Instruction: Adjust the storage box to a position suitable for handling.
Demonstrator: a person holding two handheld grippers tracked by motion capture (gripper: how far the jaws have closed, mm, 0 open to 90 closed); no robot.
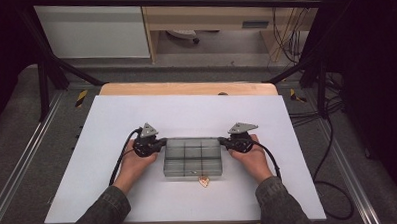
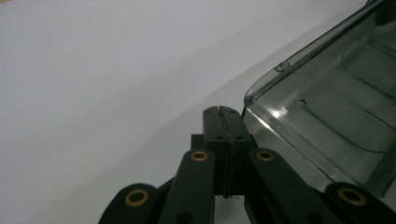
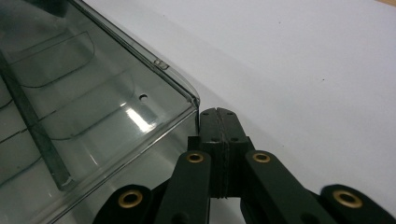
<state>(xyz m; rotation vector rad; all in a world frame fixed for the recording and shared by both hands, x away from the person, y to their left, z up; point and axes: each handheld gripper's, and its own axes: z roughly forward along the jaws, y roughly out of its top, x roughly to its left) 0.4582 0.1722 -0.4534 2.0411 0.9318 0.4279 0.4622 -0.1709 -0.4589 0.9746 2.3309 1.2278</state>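
A clear smoky plastic organiser box with divided compartments and its lid down lies in the middle of the white table top. My left gripper rests at the box's left end and my right gripper at its right end. In the left gripper view the left gripper has its black jaws pressed together, empty, just beside the corner of the box. Likewise the right gripper is shut on nothing, its tips beside the box corner.
A small orange-and-white object lies against the box's near edge. A wooden table edge shows beyond the white top. Black frame posts and cables stand around the table; a white cabinet stands behind.
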